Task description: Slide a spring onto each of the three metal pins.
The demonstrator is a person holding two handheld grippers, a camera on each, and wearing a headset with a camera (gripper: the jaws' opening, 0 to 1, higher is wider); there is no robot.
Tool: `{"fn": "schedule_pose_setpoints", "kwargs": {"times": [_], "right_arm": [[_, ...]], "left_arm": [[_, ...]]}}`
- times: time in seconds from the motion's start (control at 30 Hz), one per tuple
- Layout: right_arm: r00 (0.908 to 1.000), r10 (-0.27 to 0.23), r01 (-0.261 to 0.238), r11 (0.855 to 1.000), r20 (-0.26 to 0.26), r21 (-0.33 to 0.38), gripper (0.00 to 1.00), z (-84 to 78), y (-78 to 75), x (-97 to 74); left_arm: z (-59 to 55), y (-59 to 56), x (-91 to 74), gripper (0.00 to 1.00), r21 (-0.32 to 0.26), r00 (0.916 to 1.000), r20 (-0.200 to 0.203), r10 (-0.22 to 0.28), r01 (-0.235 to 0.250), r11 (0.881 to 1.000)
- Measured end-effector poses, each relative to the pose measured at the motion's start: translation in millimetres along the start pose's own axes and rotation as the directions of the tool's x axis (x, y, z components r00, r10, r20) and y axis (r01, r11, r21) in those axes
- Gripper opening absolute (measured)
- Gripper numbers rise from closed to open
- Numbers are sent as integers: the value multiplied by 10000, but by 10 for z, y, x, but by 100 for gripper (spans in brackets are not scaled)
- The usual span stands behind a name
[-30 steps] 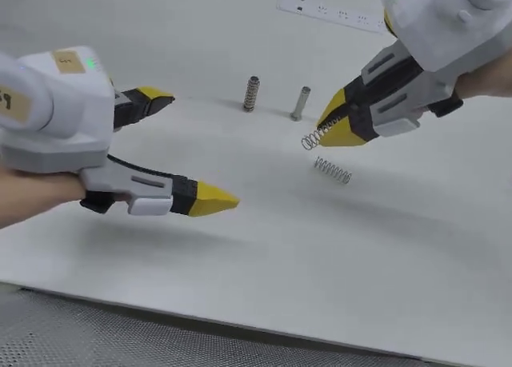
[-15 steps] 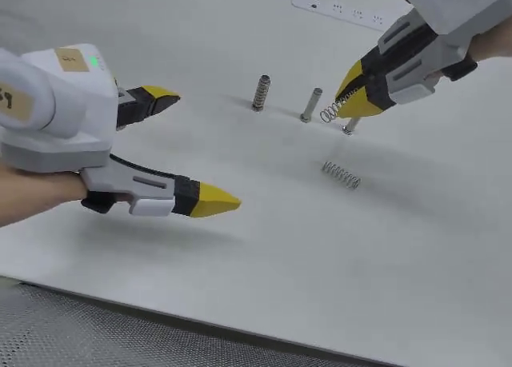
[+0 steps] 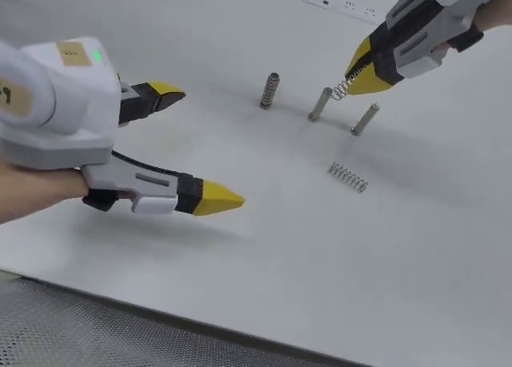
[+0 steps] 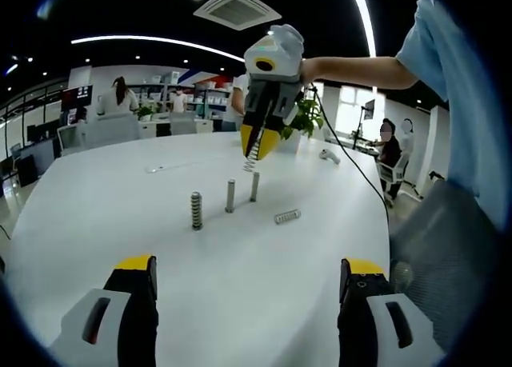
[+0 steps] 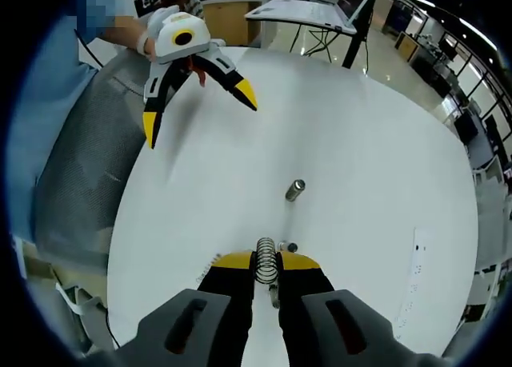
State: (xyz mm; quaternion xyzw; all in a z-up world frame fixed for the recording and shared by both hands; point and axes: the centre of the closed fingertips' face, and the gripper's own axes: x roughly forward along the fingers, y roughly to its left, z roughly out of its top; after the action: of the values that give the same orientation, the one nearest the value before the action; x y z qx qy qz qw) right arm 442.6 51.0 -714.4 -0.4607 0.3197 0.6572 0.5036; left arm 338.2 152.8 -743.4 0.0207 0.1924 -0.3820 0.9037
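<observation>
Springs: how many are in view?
3: a mounted spring on the leftmost pin, a held spring in the right gripper beside the middle pin, a loose spring on the table.

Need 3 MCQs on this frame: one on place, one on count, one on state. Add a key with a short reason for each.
1. The loose spring lies:
A) on a pin
B) on the floor
C) flat on the table, nearer the person than the pins

2. How many of the three pins wear a spring?
A) none
B) one
C) all

3. The left tongs are:
A) open
B) shut on a spring
C) shut on a pin

Key:
1 C: it rests on its side on the bare tabletop.
2 B: the leftmost pin carries a coil; the middle pin and right pin stand bare.
3 A: their tips are spread with nothing between; the right tongs pinch the held spring.
</observation>
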Motion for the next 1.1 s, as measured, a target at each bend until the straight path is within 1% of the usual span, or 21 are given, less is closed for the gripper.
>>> {"fn": "schedule_pose_setpoints", "kwargs": {"times": [0.03,0.2,0.43,0.73,1.03,1.1], "right_arm": [[10000,-26,26,10000,-38,-46,7,4,-22,-1],[9998,-31,26,9997,-200,-233,7,24,-79,9],[9985,-14,-9,9991,-550,-414,8,-20,-170,44],[9956,98,-155,9980,-929,-610,8,-58,-220,84],[9932,246,-328,9970,-1139,-708,8,-83,-224,159],[9917,222,-324,9964,-1263,-789,8,-101,-234,170]], "left_arm": [[2,-3,-1,92,-18,10000,37,-10,11,10000],[-27,-16,2,91,-34,10000,-52,-53,53,10000],[-29,-30,6,89,-42,9999,-84,-78,77,10000],[-37,-35,13,88,-109,9999,-112,-122,121,9999],[-26,-24,9,88,-175,9999,-69,-79,78,9998],[-27,-23,9,88,-192,9999,-61,-82,81,9998]]}}
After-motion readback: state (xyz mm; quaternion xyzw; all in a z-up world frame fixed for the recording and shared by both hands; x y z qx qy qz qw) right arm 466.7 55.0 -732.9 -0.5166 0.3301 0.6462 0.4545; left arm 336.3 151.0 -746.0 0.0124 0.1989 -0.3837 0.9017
